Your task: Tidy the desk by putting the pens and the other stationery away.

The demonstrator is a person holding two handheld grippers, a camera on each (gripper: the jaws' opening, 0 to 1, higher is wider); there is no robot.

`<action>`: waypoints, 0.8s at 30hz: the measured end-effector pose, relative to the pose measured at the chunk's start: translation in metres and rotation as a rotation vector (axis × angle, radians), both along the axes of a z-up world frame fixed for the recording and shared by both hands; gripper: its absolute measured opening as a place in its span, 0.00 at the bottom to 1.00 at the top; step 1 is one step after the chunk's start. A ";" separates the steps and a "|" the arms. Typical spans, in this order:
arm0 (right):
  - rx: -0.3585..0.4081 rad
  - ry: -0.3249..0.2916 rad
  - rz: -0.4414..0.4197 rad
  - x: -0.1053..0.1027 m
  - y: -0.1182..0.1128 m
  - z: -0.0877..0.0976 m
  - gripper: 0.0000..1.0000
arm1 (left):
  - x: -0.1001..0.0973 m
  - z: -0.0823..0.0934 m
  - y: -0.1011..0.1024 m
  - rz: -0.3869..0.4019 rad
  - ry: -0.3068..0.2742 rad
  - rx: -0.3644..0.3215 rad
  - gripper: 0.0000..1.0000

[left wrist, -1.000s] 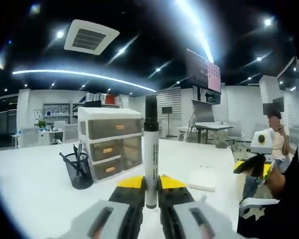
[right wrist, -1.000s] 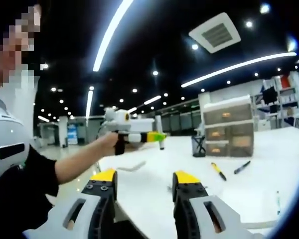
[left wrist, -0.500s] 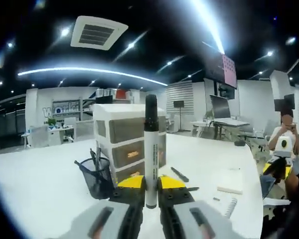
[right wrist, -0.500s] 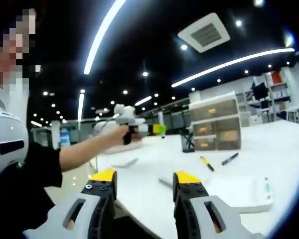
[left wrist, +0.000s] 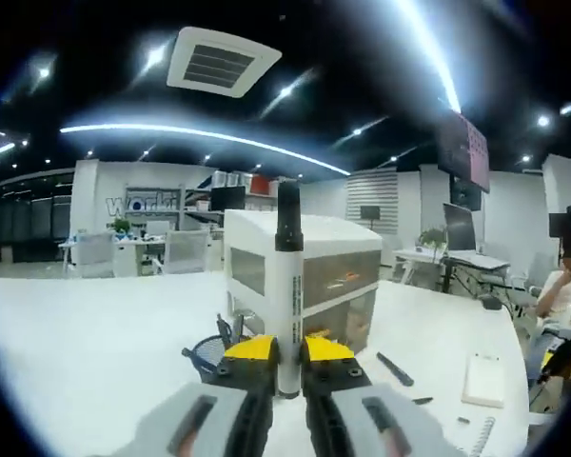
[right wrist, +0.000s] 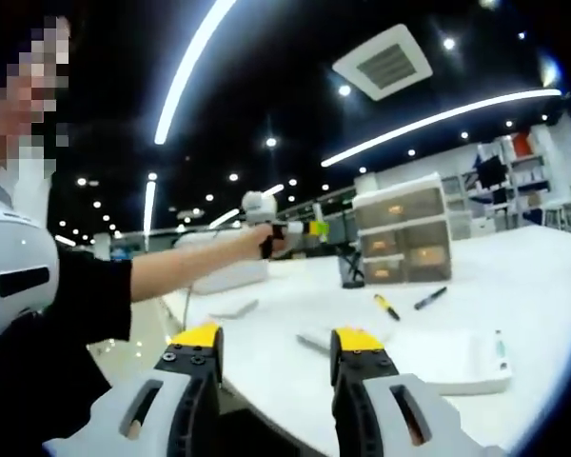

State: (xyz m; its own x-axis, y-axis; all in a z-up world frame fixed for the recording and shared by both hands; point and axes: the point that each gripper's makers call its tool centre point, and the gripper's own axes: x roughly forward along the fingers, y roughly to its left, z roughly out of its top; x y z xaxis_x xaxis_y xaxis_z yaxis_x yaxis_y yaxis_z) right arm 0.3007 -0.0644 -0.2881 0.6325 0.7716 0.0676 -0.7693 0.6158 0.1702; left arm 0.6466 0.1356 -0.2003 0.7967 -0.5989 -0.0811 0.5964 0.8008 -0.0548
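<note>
A black-capped white marker point(left wrist: 287, 286) is being held upright, pinched between the closed jaws of the left gripper point(left wrist: 286, 354), above the white desk point(left wrist: 95, 352) and just in front of the mesh pen cup point(left wrist: 212, 350) and drawer unit point(left wrist: 309, 276). The right gripper point(right wrist: 274, 360) is being held open and empty, near a yellow pen point(right wrist: 386, 307) and a black pen point(right wrist: 430, 298) lying on the desk.

An open-plan office: long ceiling light strips point(left wrist: 200, 136) and an air vent point(left wrist: 212, 65) overhead, rows of workstations with monitors point(left wrist: 457, 228) behind, and a wide white desk point(right wrist: 552, 276) carrying a drawer organizer point(left wrist: 305, 281).
</note>
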 end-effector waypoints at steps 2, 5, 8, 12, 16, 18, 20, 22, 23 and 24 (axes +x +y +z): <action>-0.001 0.002 -0.004 0.000 -0.002 -0.001 0.42 | 0.000 0.001 -0.006 0.012 0.000 -0.018 0.11; 0.007 0.006 -0.003 0.000 -0.003 -0.001 0.42 | 0.012 0.003 -0.009 0.030 0.001 -0.035 0.11; 0.008 0.011 0.001 -0.001 -0.003 -0.001 0.42 | 0.028 0.003 -0.007 0.078 -0.011 -0.020 0.11; 0.008 0.013 -0.003 0.000 -0.005 -0.002 0.42 | 0.044 -0.004 -0.005 0.118 0.000 -0.005 0.11; 0.011 0.019 -0.009 0.001 -0.008 -0.004 0.42 | 0.051 -0.010 -0.006 0.142 0.004 -0.007 0.11; 0.009 0.022 -0.013 0.002 -0.010 -0.005 0.42 | 0.049 -0.013 -0.011 0.148 0.000 -0.001 0.11; 0.010 0.023 -0.016 0.003 -0.011 -0.005 0.42 | 0.040 -0.019 -0.019 0.153 -0.008 0.010 0.11; 0.015 0.024 -0.016 0.003 -0.011 -0.004 0.42 | 0.042 -0.021 -0.017 0.162 -0.006 0.011 0.11; 0.016 0.024 -0.016 0.003 -0.011 -0.004 0.42 | 0.041 -0.023 -0.017 0.168 -0.004 -0.002 0.11; 0.014 0.024 -0.015 0.003 -0.011 -0.005 0.42 | 0.041 -0.024 -0.018 0.171 0.000 -0.021 0.11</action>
